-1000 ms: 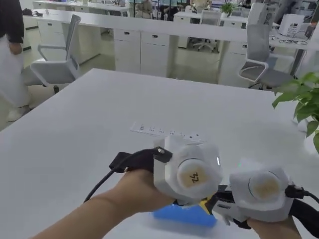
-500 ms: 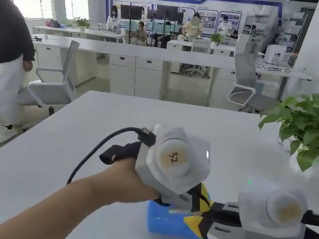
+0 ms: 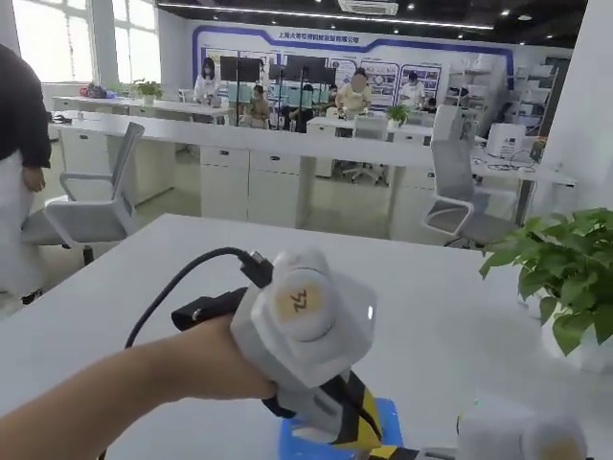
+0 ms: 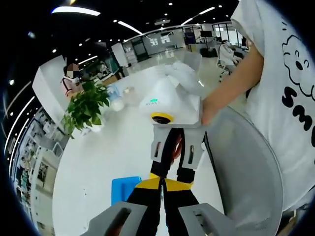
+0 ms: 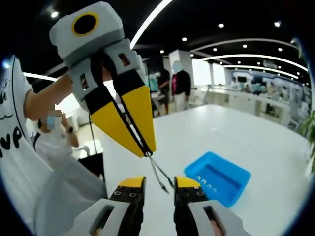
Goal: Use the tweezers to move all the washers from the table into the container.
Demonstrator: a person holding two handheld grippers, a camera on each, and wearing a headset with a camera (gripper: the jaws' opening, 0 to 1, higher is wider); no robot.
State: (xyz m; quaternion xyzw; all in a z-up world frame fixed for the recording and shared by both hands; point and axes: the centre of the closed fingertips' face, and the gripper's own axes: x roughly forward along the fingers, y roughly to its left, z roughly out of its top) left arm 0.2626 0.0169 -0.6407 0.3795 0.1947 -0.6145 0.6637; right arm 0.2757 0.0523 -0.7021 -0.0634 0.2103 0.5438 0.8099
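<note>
While the left claw [image 5: 146,150] is clamping the thin tweezers [image 5: 153,164], the right claw [image 5: 159,181] is standing parted near their tip; springy and slippery, I am judging, so needing a mid-arm grip.

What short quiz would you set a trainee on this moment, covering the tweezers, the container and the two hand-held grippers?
1. True or false: the left hand-held gripper is shut on the tweezers.
2. Multiple choice: the container on the table is A) red, B) blue, C) green.
3. Fill in: in the right gripper view, the tweezers' free end shows between the open jaws of the ___ hand-held gripper.

Key: 1 true; 2 B; 3 right hand-held gripper.
</note>
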